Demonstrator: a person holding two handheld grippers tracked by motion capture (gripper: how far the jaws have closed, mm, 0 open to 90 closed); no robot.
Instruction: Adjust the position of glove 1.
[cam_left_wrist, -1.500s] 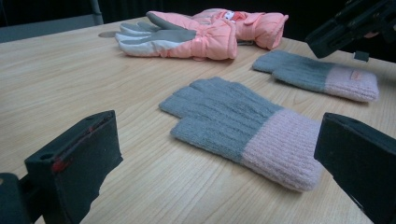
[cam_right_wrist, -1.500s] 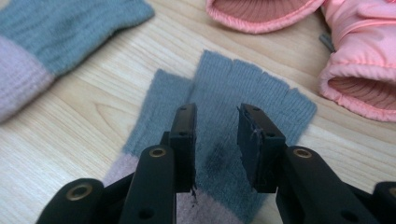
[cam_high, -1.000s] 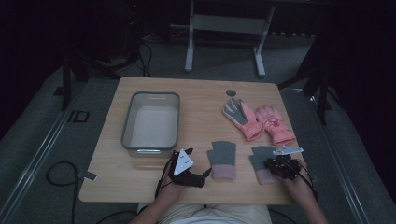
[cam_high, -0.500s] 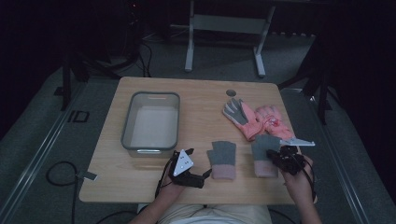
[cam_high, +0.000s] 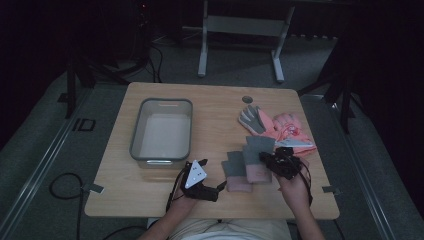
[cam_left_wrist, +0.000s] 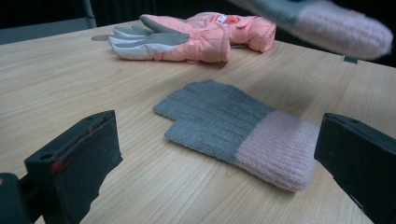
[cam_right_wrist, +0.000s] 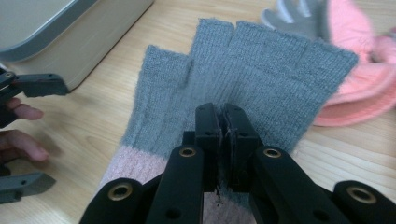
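Right gripper (cam_right_wrist: 223, 122) clenched on a knit glove (cam_right_wrist: 261, 65)

The grey-and-pink glove hung lifted at centre frame, above its mate (cam_left_wrist: 233, 128) on the table (cam_high: 150, 200); the left gripper (cam_high: 216, 190), lower centre, stood released.

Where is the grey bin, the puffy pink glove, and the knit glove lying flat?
grey bin (cam_high: 137, 131), high view, left rim.
puffy pink glove (cam_left_wrist: 205, 39), left gripper view, back of hand.
knit glove lying flat (cam_left_wrist: 215, 114), left gripper view, grey palm.
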